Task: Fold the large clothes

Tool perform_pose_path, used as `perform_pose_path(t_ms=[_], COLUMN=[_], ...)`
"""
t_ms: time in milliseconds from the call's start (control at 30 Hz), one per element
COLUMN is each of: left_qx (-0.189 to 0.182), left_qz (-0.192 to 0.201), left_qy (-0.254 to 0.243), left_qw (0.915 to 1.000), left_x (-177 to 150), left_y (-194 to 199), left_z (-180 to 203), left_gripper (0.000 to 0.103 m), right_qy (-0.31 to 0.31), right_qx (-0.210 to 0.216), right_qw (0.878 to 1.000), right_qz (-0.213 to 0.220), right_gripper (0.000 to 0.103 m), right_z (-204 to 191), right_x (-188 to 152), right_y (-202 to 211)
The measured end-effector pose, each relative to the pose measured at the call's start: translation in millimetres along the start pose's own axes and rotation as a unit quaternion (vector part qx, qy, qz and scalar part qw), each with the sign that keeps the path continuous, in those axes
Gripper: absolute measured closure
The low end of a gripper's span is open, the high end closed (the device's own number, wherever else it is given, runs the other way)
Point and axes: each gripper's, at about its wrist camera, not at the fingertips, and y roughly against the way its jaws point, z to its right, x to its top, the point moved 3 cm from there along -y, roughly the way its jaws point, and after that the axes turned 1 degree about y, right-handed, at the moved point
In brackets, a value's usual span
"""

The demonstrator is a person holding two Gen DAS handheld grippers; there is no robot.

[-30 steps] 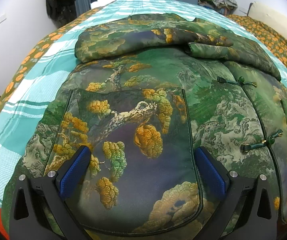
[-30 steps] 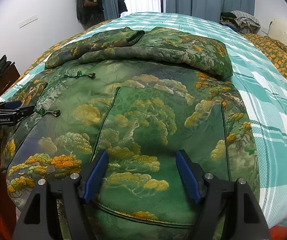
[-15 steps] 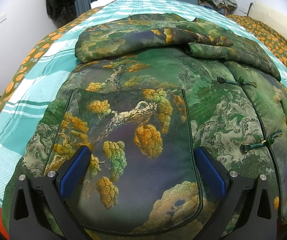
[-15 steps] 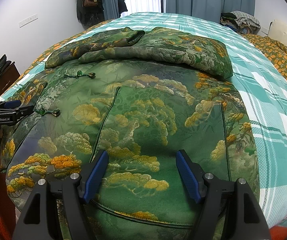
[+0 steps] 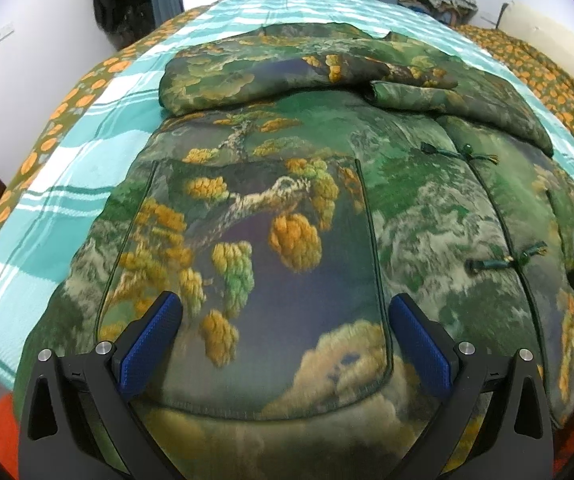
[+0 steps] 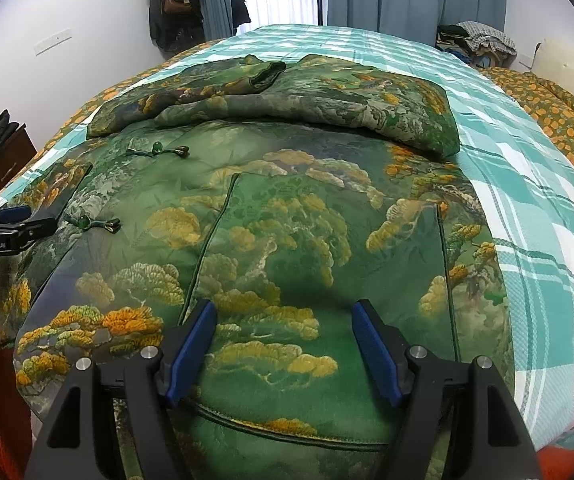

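Garment: padded brocade jacket (image 5: 287,208) lies front-up on the plaid bedsheet (image 6: 527,184), sleeves (image 6: 271,92) folded across its chest | Left tool (image 5: 283,328): I see it spread wide above the left patch pocket (image 5: 255,264) | Right tool (image 6: 283,336): spread over the right pocket (image 6: 327,248), near the hem.
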Motion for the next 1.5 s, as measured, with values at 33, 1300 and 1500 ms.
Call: perform_pose_path(t_ms=[33, 1300, 1500], left_qx=[-0.003, -0.091, -0.112], left_qz=[-0.001, -0.087, -0.106], left_qy=[0.000, 0.060, 0.052], left_qw=[1.0000, 0.9902, 0.9867], left_x=[-1, -2, -5], left_y=[2, 8, 5], left_z=[0, -119, -112], left_gripper=[0.001, 0.001, 0.007], right_qy=[0.000, -0.108, -0.106], right_qx=[0.000, 0.020, 0.069], right_qw=[1.000, 0.984, 0.975], right_qz=[-0.001, -0.142, -0.183], right_gripper=[0.031, 0.030, 0.031], right_z=[1, 127, 110], right_x=[0, -28, -33], right_y=[1, 41, 17])
